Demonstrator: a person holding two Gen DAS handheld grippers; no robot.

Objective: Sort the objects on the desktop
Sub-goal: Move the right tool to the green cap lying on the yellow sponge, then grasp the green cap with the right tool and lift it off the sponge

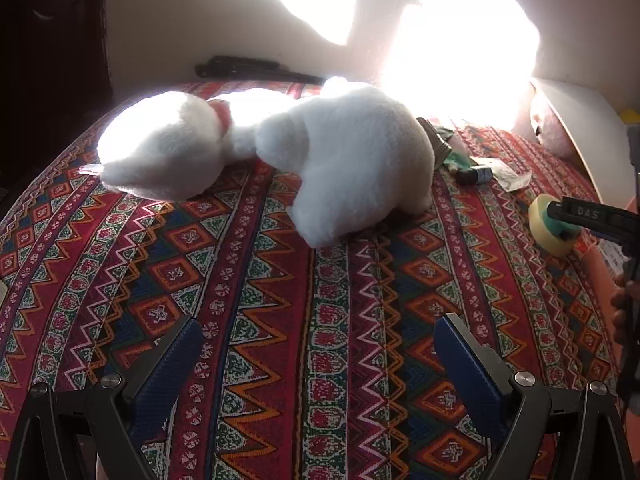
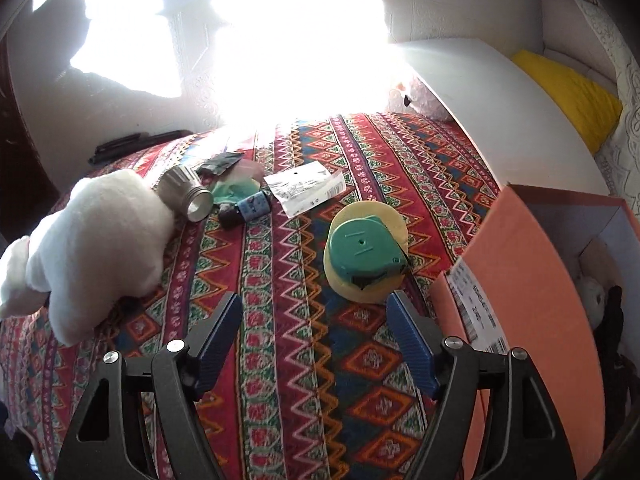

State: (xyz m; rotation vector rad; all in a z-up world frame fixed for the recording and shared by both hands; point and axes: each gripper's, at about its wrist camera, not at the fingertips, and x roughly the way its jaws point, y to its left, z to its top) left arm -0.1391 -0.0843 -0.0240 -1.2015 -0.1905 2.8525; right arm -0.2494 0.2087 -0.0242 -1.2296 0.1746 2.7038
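A white plush animal (image 1: 352, 160) lies on its side on the patterned cloth (image 1: 280, 320), a short way ahead of my left gripper (image 1: 320, 322), which is open and empty. My right gripper (image 2: 315, 298) is also open, with nothing between its pads. Just ahead of it, slightly right, sits a yellowish tape roll with a green dispenser (image 2: 364, 252). Further back lie a silver flashlight (image 2: 186, 194), a small dark bottle with a blue label (image 2: 244, 210), a white plastic packet (image 2: 304, 186) and a green packet (image 2: 230, 192). The plush animal (image 2: 96, 240) is at the left.
An open orange cardboard box (image 2: 532, 280) stands at the right edge, with a pale soft toy (image 2: 596, 296) inside. A white board (image 2: 500, 104) and a yellow cushion (image 2: 572, 96) lie beyond it. A black object (image 2: 132, 144) rests by the sunlit wall.
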